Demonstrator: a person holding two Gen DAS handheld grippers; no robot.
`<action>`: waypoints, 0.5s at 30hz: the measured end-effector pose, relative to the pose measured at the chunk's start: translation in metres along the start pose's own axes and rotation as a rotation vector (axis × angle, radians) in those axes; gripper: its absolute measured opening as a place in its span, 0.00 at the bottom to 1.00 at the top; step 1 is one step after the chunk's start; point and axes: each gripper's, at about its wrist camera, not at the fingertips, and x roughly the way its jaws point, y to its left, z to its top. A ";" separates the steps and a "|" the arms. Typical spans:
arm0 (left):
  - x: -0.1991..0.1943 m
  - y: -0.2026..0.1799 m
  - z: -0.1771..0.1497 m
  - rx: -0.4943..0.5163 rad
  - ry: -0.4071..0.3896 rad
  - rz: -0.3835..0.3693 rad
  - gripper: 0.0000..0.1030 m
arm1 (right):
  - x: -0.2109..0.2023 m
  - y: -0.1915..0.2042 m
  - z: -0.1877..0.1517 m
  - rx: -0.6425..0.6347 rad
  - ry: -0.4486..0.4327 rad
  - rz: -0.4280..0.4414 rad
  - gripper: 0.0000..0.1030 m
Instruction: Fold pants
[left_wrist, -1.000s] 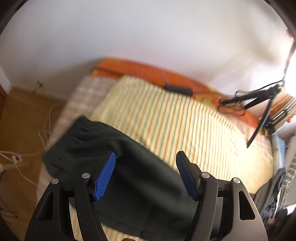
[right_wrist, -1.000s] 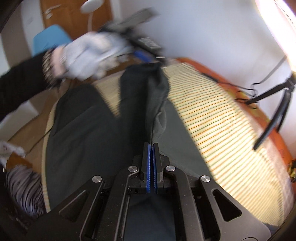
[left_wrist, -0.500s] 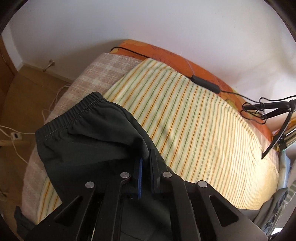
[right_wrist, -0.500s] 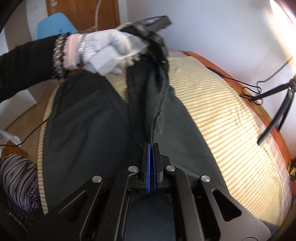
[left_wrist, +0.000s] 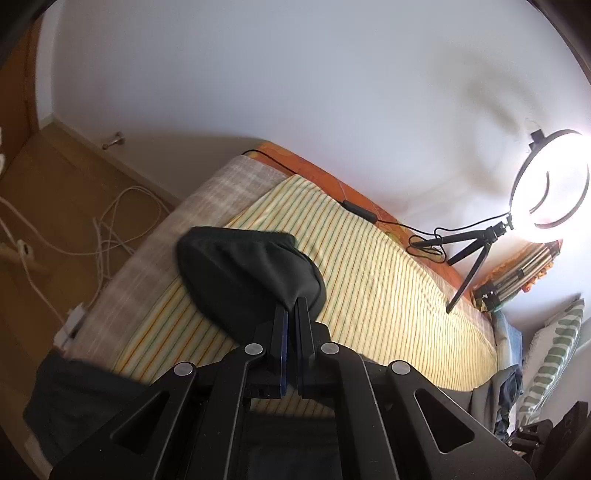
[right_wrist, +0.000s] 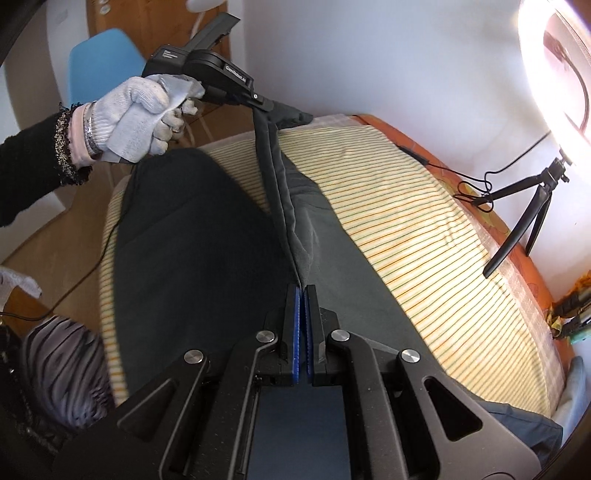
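Note:
Dark green pants (right_wrist: 192, 251) lie on a striped bed sheet (right_wrist: 424, 229). My right gripper (right_wrist: 303, 291) is shut on an edge of the pants near me. My left gripper (left_wrist: 291, 306) is shut on the waistband end, which hangs bunched (left_wrist: 243, 269) from its fingers above the bed. In the right wrist view the left gripper (right_wrist: 273, 107) holds that same edge lifted at the far end, so a taut ridge of fabric (right_wrist: 280, 199) runs between the two grippers. A gloved hand (right_wrist: 140, 114) holds the left gripper.
A ring light on a small tripod (left_wrist: 532, 199) stands on the bed's far side by the wall, also in the right wrist view (right_wrist: 524, 221), with a cable (left_wrist: 354, 210). Cords (left_wrist: 110, 229) lie on the wooden floor. A blue chair (right_wrist: 99, 62) stands beyond the bed. Clothes (right_wrist: 62, 365) lie at left.
My left gripper closed on the waistband end and lifted it off the bed. The fabric now stretches taut between both grippers. The right gripper stayed shut on the pants.

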 end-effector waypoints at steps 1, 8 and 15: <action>-0.004 0.002 -0.003 -0.005 -0.005 -0.005 0.02 | -0.004 0.007 0.000 -0.007 0.001 0.006 0.03; -0.029 0.023 -0.047 -0.048 0.008 -0.004 0.02 | -0.018 0.063 -0.020 -0.074 0.061 0.068 0.03; -0.050 0.047 -0.098 -0.034 0.029 0.030 0.02 | -0.014 0.092 -0.046 -0.067 0.137 0.133 0.03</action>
